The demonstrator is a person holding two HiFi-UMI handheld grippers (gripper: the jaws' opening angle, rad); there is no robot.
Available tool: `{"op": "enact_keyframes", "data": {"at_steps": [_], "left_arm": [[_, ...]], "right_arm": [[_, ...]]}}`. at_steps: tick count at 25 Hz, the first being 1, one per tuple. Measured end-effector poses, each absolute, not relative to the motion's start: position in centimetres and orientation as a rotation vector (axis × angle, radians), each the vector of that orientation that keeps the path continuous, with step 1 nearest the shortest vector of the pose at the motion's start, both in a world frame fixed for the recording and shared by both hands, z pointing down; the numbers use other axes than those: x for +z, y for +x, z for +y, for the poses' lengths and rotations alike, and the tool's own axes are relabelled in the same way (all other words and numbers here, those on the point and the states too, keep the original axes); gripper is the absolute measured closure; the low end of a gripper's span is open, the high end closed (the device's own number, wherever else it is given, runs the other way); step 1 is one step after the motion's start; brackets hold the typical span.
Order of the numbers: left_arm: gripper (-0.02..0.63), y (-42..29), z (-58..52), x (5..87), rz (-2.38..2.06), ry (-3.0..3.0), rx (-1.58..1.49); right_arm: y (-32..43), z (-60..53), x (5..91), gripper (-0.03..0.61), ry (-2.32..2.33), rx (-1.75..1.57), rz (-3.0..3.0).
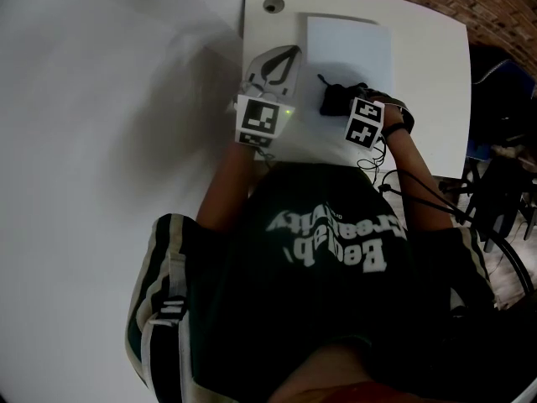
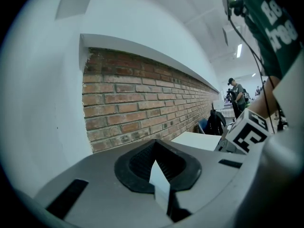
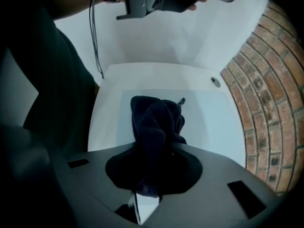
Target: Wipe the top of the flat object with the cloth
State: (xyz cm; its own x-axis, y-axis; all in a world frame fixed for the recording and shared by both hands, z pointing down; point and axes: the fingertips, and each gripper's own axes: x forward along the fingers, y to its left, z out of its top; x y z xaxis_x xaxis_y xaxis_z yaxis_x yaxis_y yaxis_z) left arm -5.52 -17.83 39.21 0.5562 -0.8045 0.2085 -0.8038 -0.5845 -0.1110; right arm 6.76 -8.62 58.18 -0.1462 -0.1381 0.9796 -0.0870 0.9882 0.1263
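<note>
The right tool [image 3: 151,171] is clenched on a dark cloth [image 3: 154,122]. The cloth sticks out in a bunch beyond the jaws. It is at the near edge of a flat white sheet [image 1: 348,44], which lies on the white bench [image 1: 428,99]. I cannot tell if the cloth presses on the sheet or only hangs over it.

The left tool [image 1: 292,53] is just beside the left edge of the sheet and over the bench. Its jaws are together and nothing is between them. In the left gripper view it looks toward a brick wall [image 2: 142,99] and not at the sheet.

A small round hole [image 1: 273,5] is in the far left corner of the bench, near the sheet's corner.
</note>
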Motion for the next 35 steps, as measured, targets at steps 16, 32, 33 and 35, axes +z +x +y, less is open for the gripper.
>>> {"op": "enact_keyframes", "data": {"at_steps": [16,32,33,35], "left_arm": [[0.617,-10.6,-18.4,39.5,1.658,-2.661,-0.463],[0.617,-8.8,-20.4,40.4,1.634,-2.707,-0.445],[0.617,-8.5,-20.6,40.3,1.621,-2.712,-0.442],[0.617,-7.8,-20.9,40.4,1.591,-2.724,-0.432]], "right_arm": [[0.6,-28.9,53.8,0.52,0.544,-0.22,-1.814],[5.3,-29.9,57.7,0.52,0.564,-0.128,-1.742],[6.6,-29.9,57.7,0.52,0.58,-0.115,-1.729],[9.4,-30.0,57.9,0.52,0.617,-0.094,-1.699]]}}
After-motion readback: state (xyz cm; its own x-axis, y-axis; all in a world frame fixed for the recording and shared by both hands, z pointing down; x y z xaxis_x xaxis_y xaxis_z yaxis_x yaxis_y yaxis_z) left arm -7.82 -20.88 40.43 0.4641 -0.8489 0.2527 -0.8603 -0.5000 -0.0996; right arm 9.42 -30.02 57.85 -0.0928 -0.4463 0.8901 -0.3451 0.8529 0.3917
